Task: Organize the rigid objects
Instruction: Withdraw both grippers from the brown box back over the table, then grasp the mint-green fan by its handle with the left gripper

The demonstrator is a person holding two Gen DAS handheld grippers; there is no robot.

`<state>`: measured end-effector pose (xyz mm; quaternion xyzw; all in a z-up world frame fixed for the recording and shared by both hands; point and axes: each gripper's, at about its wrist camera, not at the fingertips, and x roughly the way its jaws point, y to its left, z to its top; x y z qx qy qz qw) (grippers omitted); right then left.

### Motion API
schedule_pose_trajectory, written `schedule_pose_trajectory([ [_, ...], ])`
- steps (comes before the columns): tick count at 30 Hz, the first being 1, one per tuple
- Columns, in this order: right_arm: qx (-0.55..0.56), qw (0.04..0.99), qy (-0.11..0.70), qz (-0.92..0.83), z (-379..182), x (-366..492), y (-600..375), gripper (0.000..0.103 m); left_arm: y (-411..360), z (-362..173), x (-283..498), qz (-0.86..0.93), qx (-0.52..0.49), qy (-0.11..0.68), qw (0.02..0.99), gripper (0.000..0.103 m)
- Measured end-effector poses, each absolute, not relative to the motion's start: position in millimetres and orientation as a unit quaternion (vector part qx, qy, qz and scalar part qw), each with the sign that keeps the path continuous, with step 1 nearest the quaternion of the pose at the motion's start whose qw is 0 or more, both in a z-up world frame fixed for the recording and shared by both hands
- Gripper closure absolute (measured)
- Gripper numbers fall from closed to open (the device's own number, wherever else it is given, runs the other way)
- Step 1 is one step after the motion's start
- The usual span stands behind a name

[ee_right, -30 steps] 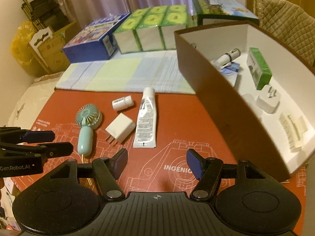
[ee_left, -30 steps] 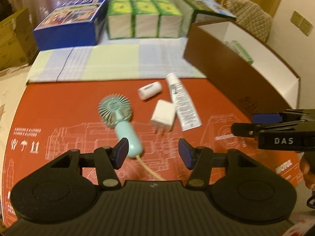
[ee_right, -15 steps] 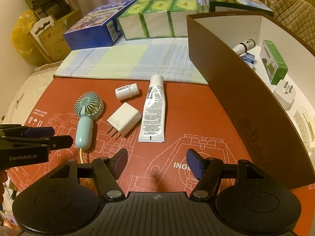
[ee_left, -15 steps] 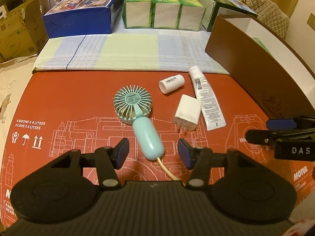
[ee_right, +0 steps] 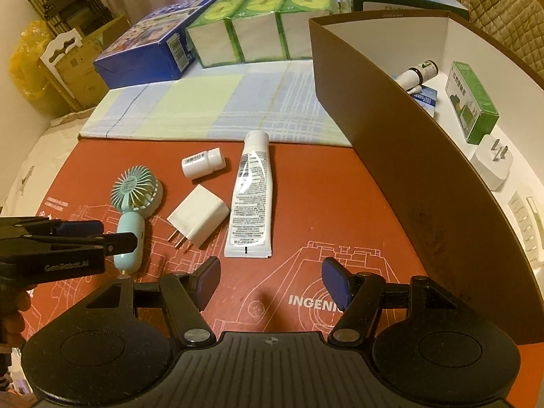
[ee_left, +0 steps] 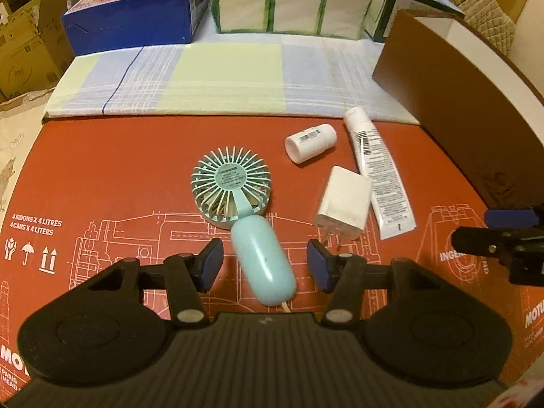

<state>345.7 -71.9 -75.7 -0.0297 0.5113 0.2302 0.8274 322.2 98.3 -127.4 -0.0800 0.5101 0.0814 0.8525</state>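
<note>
- While the left gripper (ee_left: 264,265) hangs low over the red mat (ee_left: 102,176), its jaws stand released astride the handle of the mint handheld fan (ee_left: 238,200), pads clear of it.
- Fan lies flat near the mat's middle, head toward the far edge.
- White charger plug (ee_left: 343,204) lies just right of the fan; a white pill bottle (ee_left: 311,142) lies beyond it; a white tube (ee_left: 379,176) lies beside the plug, toward the mat's right edge.
- Right gripper (ee_right: 268,280) is released, empty, over bare mat near the tube's crimped end.
- Brown box (ee_right: 425,176) stands at the right edge, holding small items.
</note>
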Motion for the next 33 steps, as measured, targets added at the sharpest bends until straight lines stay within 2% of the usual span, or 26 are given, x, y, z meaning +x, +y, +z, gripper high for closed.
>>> schedule_pose_trajectory([
  [14,-0.037,0.821,0.521,0.231,-82.4,360.9,-66.6,0.04,103.4,-145.4,343.3,0.089,-0.069,0.522,0.846,0.055],
  [19,-0.042,0.818,0.524,0.233,-85.5,363.6,-63.2,0.04,107.8,-152.5,347.0,0.096,-0.071,0.527,0.841,0.063],
  [26,-0.047,0.814,0.528,0.237,-89.2,366.5,-58.0,0.04,112.8,-154.2,349.2,0.098,-0.075,0.521,0.845,0.067],
  [28,-0.049,0.814,0.528,0.238,-89.9,366.9,-56.3,0.04,114.9,-154.0,349.5,0.096,-0.078,0.519,0.846,0.073],
  [33,-0.051,0.813,0.528,0.24,-90.9,367.8,-53.2,0.04,116.6,-153.8,347.2,0.094,-0.072,0.515,0.849,0.073],
])
